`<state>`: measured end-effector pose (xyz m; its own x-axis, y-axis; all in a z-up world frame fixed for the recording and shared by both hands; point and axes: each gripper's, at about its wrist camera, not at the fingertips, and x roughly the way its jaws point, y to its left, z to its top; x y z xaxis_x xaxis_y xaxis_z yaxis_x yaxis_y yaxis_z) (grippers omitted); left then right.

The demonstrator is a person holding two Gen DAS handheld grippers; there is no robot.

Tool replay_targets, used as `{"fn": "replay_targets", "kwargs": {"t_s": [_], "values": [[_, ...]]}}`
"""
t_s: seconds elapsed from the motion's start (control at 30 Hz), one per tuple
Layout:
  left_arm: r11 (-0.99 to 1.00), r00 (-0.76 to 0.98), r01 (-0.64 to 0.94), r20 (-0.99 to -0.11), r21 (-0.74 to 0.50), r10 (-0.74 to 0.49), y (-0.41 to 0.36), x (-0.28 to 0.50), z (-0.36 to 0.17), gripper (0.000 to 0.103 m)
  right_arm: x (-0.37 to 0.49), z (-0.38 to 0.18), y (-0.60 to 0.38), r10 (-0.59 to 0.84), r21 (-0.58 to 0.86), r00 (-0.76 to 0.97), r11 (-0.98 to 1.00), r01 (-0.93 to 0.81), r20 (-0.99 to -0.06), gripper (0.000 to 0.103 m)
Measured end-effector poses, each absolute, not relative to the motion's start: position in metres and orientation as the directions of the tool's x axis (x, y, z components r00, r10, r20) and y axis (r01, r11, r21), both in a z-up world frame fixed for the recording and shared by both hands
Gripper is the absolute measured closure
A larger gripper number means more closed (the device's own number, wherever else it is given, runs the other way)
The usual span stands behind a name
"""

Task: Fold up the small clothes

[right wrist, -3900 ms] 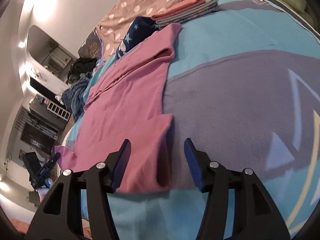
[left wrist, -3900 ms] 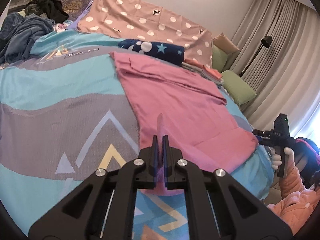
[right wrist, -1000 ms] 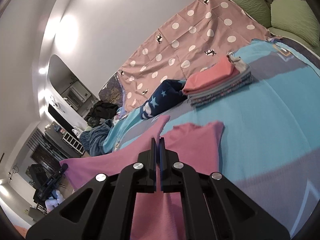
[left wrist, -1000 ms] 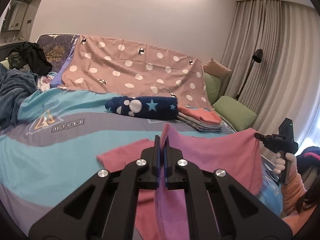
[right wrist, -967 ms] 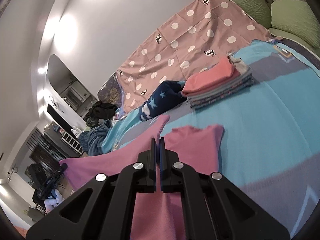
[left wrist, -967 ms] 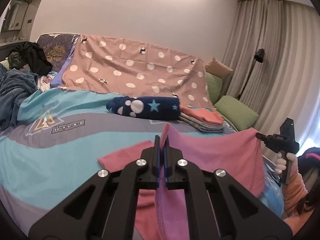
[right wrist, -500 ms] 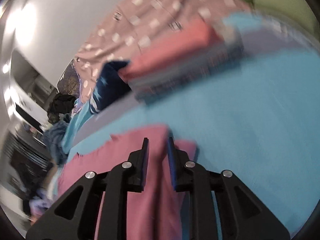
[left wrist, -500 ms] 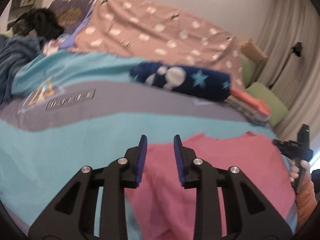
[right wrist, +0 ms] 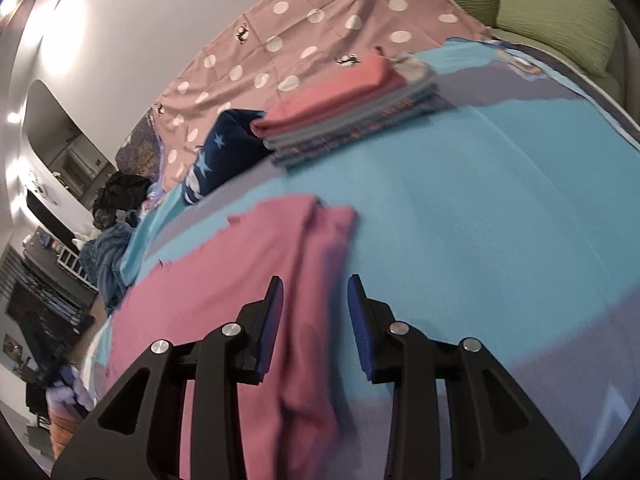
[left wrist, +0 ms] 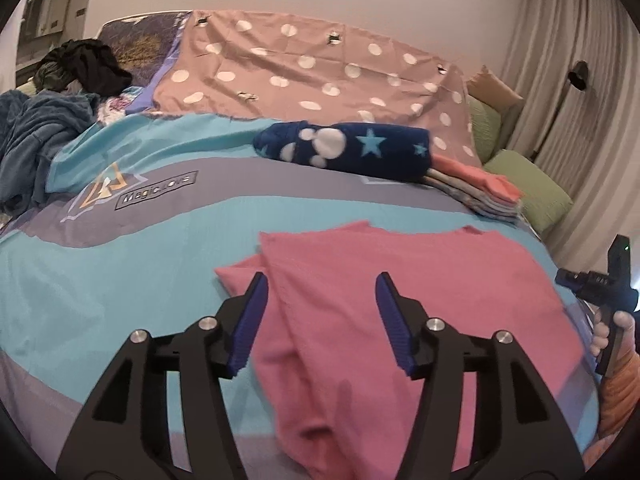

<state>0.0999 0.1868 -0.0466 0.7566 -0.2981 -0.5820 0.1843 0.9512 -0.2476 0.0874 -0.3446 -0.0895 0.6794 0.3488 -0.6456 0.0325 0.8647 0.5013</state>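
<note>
Pink cotton shirt (left wrist: 408, 280) lies doubled over on the blue bed cover (left wrist: 132, 256). My left gripper (left wrist: 318, 320) and right gripper (right wrist: 314, 320) gape, holding nothing. I'd smooth wrinkles, then pinch matching corners evenly.

garment (left wrist: 400, 280) on bedspread (left wrist: 140, 248), folded stack (left wrist: 476, 188) behind

A pink garment (left wrist: 404, 280) lies folded over on itself across the bedspread (left wrist: 132, 248) near its front edge — top layer flat, a sleeve poking out at the left.
</note>
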Motion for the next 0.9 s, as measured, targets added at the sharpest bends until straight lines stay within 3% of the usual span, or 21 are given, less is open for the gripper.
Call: {"fn": "replay_targets", "kwargs": {"t_s": [0.37, 0.6, 0.67, 0.73, 0.83, 0.9], "values": [[0.878, 0.637, 0.414, -0.613, -0.240, -0.468, 0.071, 0.109, -0.016, 0.042, 0.045, -0.106, -0.327, 0.394, 0.439, 0.623, 0.894, -0.090, -0.676, 0.069], [0.759, 0.467, 0.624, -0.690, -0.186, -0.553, -0.098, 0.156, 0.003, 0.042, 0.053, -0.121, -0.337, 0.473, 0.538, 0.618, 0.838, -0.094, -0.628, 0.071], [0.729, 0.423, 0.668, -0.729, -0.150, -0.538, -0.150, 0.170, -0.001, 0.042, 0.053, -0.124, -0.343, 0.498, 0.577, 0.617, 0.812, -0.086, -0.609, 0.074], [0.711, 0.403, 0.697, -0.768, -0.095, -0.498, -0.194, 0.179, -0.008, 0.049, 0.052, -0.125, -0.346, 0.517, 0.601, 0.617, 0.794, -0.089, -0.593, 0.075], [0.691, 0.393, 0.722, -0.846, 0.041, -0.361, -0.259, 0.195, -0.031, 0.057, 0.052, -0.124, -0.346, 0.528, 0.607, 0.616, 0.789, -0.100, -0.585, 0.073], [0.688, 0.384, 0.718, -0.886, 0.109, -0.260, -0.284, 0.205, -0.051, 0.057, 0.052, -0.124, -0.345, 0.534, 0.609, 0.613, 0.786, -0.107, -0.582, 0.073]]}}
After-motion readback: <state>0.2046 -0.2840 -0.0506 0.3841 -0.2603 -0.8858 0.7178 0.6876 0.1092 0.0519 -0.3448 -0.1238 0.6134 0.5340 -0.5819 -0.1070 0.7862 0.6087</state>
